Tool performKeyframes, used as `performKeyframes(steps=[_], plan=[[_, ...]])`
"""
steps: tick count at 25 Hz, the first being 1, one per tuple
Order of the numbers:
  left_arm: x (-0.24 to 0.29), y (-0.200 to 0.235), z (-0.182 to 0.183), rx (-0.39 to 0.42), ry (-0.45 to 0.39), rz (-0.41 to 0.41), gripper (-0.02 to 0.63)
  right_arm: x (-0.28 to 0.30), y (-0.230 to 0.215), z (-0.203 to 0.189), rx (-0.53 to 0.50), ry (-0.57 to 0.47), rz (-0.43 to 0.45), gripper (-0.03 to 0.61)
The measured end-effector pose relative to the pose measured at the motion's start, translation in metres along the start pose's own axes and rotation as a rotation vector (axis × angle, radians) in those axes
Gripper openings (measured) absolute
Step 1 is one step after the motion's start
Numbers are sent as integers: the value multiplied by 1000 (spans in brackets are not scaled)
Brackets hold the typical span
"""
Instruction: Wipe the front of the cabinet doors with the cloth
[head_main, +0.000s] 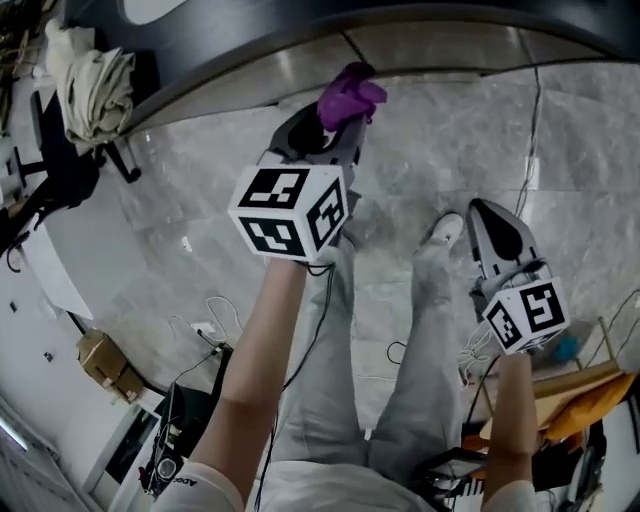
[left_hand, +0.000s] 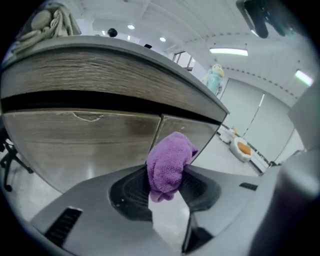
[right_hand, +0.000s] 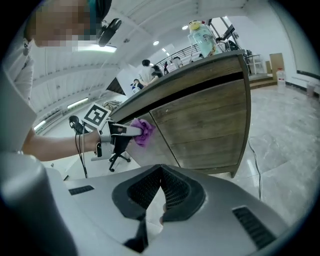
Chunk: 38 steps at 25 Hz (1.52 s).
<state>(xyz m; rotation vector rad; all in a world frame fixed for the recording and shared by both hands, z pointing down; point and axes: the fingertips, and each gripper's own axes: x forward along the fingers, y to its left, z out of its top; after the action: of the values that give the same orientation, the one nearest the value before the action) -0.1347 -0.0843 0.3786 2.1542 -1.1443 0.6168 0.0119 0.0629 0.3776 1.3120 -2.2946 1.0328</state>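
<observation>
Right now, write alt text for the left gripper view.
The left gripper is shut on a bunched purple cloth, held up just before the seam between two wood-grain cabinet doors. Contact with the doors cannot be judged.

I have the cloth (left_hand: 170, 162) between the jaws of my left gripper (left_hand: 167, 186), just before the cabinet doors (left_hand: 75, 145), at the seam between two of them. My right gripper (head_main: 497, 235) hangs to its right, lower, well apart from the doors. A bottle (right_hand: 201, 34) stands on the cabinet's top.
</observation>
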Motion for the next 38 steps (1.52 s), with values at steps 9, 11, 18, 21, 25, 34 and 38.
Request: performKeyframes(steps=[9, 11, 18, 21, 25, 34, 38], plan=[[-27, -9, 37, 66, -17, -246, 143, 53, 95, 47, 21, -108, -71, 26], [-21, -5, 44, 46, -34, -244, 143, 60, 108, 56, -6, -99, -43, 26], [6, 15, 53, -39, -56, -164, 143, 67, 108, 55, -26, -35, 20, 26], [2, 25, 53, -50, -57, -135, 143, 65, 103, 55, -29, -11, 36, 26], [-8, 50, 45, -93, -57, -71, 143, 71, 102, 52, -59, 32, 71, 26], [-63, 137, 28, -99, -65, 69, 146, 112, 147, 53, -123, 68, 152, 26], [-102, 196, 19, -145, -87, 154, 146, 138, 182, 51, -131, 72, 181, 26]])
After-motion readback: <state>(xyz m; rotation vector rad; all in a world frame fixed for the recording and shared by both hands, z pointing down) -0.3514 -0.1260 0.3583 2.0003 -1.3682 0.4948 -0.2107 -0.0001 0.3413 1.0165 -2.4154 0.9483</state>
